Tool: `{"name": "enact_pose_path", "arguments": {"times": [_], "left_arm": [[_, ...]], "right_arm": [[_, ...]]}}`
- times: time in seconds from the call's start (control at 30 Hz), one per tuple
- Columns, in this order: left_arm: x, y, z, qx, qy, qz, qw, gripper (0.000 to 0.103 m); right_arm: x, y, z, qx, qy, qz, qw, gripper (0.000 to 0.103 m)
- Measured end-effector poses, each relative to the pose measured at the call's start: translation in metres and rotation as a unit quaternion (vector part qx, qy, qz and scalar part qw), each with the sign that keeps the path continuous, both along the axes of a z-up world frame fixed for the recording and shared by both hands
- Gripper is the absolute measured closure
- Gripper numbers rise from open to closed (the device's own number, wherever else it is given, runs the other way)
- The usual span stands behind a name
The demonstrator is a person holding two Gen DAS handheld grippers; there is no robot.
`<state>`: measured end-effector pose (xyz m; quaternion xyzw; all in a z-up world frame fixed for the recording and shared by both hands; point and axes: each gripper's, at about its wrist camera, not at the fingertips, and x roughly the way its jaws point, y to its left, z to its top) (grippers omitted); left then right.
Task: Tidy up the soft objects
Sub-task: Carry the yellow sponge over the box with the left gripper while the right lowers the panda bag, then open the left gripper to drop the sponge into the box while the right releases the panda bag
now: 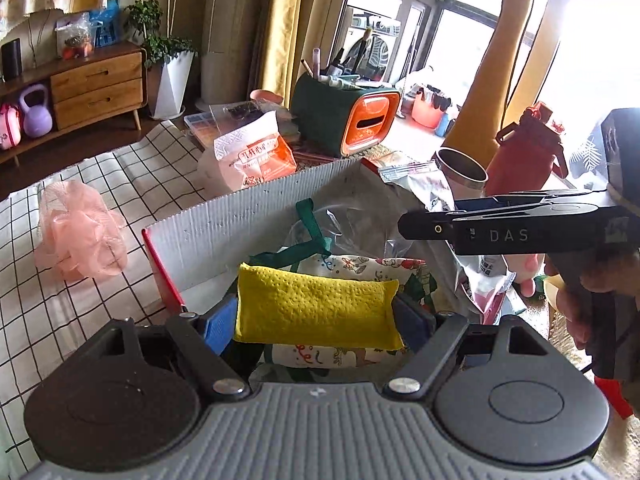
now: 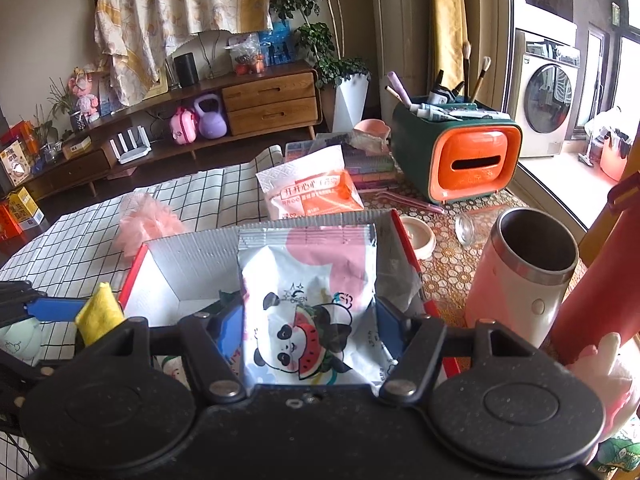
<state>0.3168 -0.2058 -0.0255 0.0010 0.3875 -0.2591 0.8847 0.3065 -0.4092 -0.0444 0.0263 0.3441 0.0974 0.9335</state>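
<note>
Left gripper (image 1: 316, 312) clamps dimpled yellow sponge (image 1: 316, 306); right gripper (image 2: 310, 320) pinches glossy panda pouch (image 2: 308, 300) over corrugated box (image 2: 192, 248).

yellow sponge (image 1: 318, 306), pink mesh pouf (image 1: 80, 232), panda-print pouch (image 2: 308, 304), checked b/w cloth (image 1: 120, 184)

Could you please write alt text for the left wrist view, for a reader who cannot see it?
The left gripper clamps a yellow sponge above an open box holding a printed bag and plastic packets. A pink mesh puff lies on the checked cloth at left; the right gripper reaches in from the right.
</note>
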Motion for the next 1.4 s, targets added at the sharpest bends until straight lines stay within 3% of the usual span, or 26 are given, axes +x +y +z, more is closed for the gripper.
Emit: {"name": "enact_pose_path", "arguments": {"times": [0.43, 0.7, 0.8, 1.17, 1.4], "left_arm": [[0.03, -0.013, -0.039, -0.002, 0.067, 0.006, 0.9977, 0.019], [0.025, -0.001, -0.037, -0.042, 0.064, -0.004, 0.997, 0.016], [0.022, 0.003, -0.032, -0.051, 0.053, -0.004, 0.9973, 0.01], [-0.014, 0.062, -0.025, -0.111, 0.025, 0.017, 0.9934, 0.005], [-0.026, 0.086, -0.057, -0.105, 0.078, 0.041, 0.9906, 0.005]], "right_arm": [[0.025, 0.0, -0.02, 0.008, 0.019, -0.014, 1.0, 0.03], [0.017, 0.0, -0.02, 0.026, 0.013, -0.006, 1.0, 0.025], [0.013, 0.002, -0.014, 0.03, 0.006, -0.001, 1.0, 0.024], [-0.008, 0.019, -0.001, 0.029, -0.006, 0.02, 0.999, 0.024], [-0.022, 0.041, 0.006, 0.031, -0.007, 0.047, 0.998, 0.024]]}}
